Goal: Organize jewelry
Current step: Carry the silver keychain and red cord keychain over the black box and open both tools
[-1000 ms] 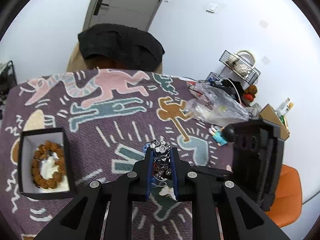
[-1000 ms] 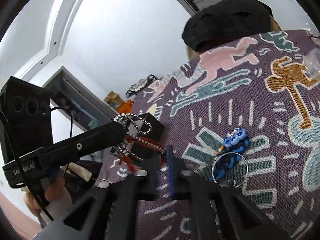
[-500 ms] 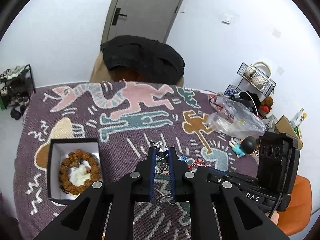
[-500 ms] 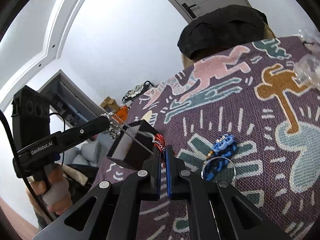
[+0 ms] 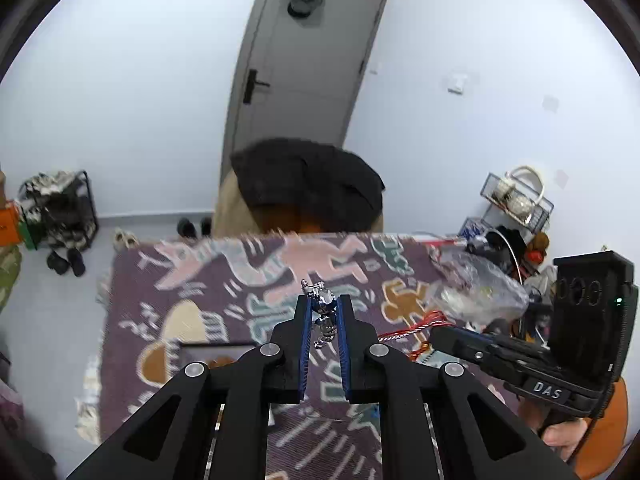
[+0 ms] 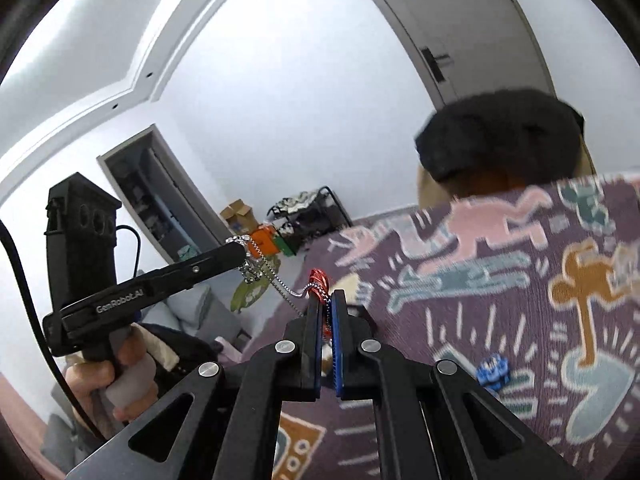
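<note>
My left gripper [image 5: 323, 303] is shut on a silver bead chain with a metal charm [image 5: 322, 312], held high above the patterned cloth. My right gripper [image 6: 326, 297] is shut on a red cord bracelet [image 6: 319, 280]. The silver chain [image 6: 276, 278] runs taut from the left gripper's tip [image 6: 236, 246] to the red cord, so the two pieces are tangled together. The red cord [image 5: 416, 326] also shows at the right gripper's tip in the left wrist view. The black jewelry box [image 5: 208, 350] with the brown bead bracelet is mostly hidden behind my left fingers.
The purple patterned cloth [image 5: 168, 292] covers the table. A blue bead piece [image 6: 494, 370] lies on it. A clear plastic bag [image 5: 476, 284] lies at the right edge. A black-draped chair [image 5: 308, 184] stands behind the table, with a shoe rack [image 5: 60, 208] at left.
Both grippers have risen well above the table and drawn apart, stretching the silver chain between them. The box has slipped out of view behind my left fingers.
</note>
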`<control>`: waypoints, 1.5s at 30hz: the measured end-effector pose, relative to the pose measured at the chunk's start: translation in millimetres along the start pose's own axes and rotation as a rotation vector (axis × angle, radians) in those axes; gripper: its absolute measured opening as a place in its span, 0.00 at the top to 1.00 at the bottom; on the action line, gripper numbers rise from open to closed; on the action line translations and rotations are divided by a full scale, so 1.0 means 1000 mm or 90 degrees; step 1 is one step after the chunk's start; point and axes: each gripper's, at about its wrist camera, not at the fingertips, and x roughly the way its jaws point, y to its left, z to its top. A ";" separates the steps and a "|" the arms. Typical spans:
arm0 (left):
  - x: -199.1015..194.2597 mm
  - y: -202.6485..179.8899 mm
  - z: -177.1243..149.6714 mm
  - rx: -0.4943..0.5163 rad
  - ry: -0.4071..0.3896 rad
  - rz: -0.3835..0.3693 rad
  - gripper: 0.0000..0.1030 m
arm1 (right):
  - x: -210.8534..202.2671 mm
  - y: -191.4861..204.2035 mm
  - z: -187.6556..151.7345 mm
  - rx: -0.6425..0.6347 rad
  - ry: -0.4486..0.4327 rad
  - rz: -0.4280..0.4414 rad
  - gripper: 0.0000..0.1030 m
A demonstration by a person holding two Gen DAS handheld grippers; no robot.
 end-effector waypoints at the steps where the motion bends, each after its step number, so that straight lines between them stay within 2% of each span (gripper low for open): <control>1: -0.006 0.001 0.005 0.002 -0.007 0.006 0.88 | -0.001 0.008 0.007 -0.011 -0.003 -0.001 0.95; 11: -0.054 0.015 0.047 0.020 -0.065 0.057 0.88 | 0.004 0.079 0.055 -0.091 -0.015 0.009 0.95; 20: -0.058 0.030 0.059 0.011 -0.068 0.085 0.87 | 0.021 0.114 0.070 -0.125 -0.006 0.002 0.95; 28: -0.035 0.052 0.045 -0.020 -0.042 0.082 0.87 | 0.057 0.103 0.062 -0.101 0.033 -0.006 0.95; 34: 0.000 0.076 0.019 -0.058 0.007 0.060 0.88 | 0.104 0.075 0.031 -0.058 0.101 -0.020 0.95; 41: 0.045 0.097 -0.020 -0.099 0.070 0.058 0.87 | 0.150 0.036 -0.005 0.011 0.172 -0.033 0.94; 43: 0.055 0.102 -0.028 -0.113 0.088 0.048 0.87 | 0.158 0.028 -0.014 0.024 0.199 -0.045 0.90; 44: 0.059 0.103 -0.031 -0.118 0.096 0.043 0.87 | 0.160 0.024 -0.017 0.030 0.210 -0.050 0.77; 45: 0.064 0.104 -0.035 -0.121 0.109 0.040 0.87 | 0.160 0.019 -0.021 0.036 0.218 -0.058 0.56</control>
